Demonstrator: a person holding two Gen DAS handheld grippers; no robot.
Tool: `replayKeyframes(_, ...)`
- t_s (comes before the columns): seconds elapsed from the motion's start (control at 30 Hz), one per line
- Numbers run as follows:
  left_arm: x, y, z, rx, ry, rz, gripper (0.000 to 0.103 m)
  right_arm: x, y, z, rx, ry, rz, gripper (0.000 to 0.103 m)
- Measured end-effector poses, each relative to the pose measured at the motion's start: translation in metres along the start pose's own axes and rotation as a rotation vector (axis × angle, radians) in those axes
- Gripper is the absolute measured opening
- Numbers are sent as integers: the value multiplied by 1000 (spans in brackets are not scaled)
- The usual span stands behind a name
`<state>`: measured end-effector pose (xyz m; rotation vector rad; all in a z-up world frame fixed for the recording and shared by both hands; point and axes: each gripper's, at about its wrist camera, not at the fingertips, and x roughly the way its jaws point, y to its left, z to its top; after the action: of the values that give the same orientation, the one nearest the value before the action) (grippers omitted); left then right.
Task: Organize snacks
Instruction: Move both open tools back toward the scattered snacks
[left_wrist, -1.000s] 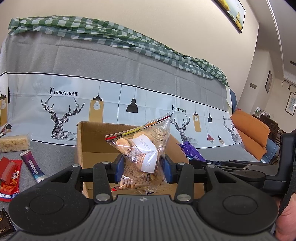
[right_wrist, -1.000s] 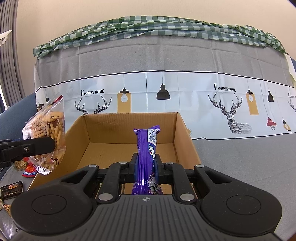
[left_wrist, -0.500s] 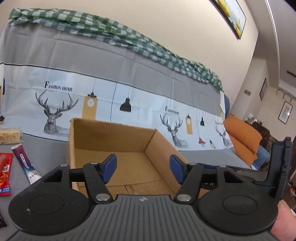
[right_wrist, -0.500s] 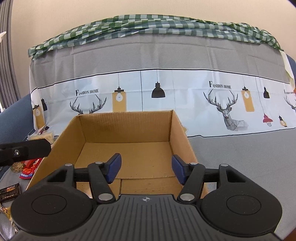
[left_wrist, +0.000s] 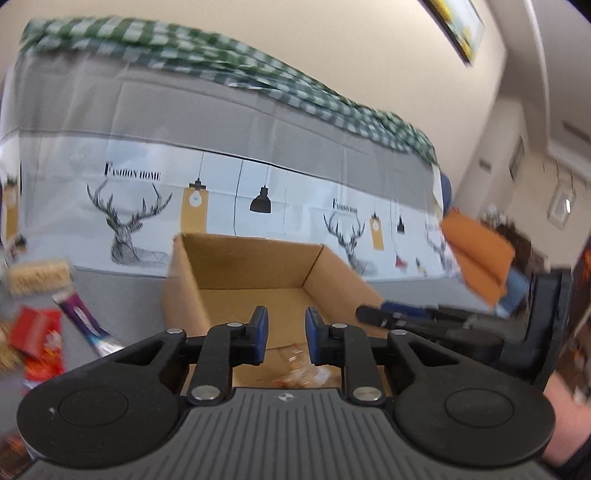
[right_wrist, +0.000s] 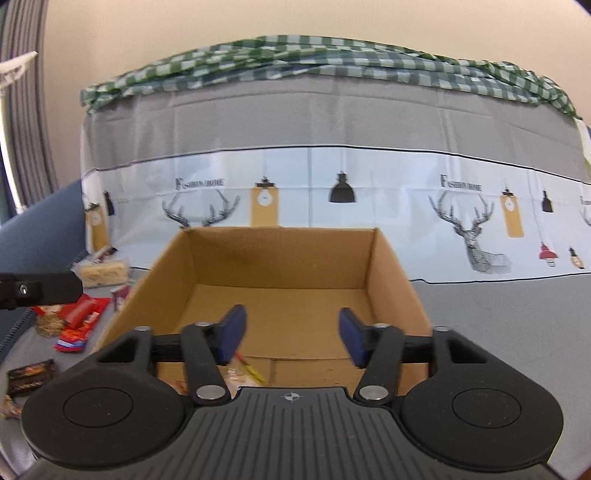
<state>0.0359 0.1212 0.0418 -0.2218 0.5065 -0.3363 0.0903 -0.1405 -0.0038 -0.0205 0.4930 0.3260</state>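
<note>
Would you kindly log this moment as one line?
left gripper: empty, closing | right gripper: open, empty, closing | cardboard box: clear bag inside

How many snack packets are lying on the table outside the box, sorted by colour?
Pale packet: 1
Red packet: 1
Purple packet: 1
Dark brown packet: 1
Total: 4 that I can tell; other bits are too blurred.

Each camera rides its tool, looking forward and slightly down. Both closely face the same cardboard box (left_wrist: 258, 273) (right_wrist: 280, 258) from its near side.

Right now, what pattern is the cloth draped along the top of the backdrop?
Green-and-white check cloth, clearest in the right wrist view.
</note>
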Motion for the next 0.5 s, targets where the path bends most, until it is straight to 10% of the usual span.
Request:
replayKeyframes(0.17,-30,37,-2,95,40,13,23,-11,27,2,-14,-41,113,29)
replayKeyframes(0.5,-51,119,-32,-78,124,233,23,-18,117,-7,-167,-70,315,29)
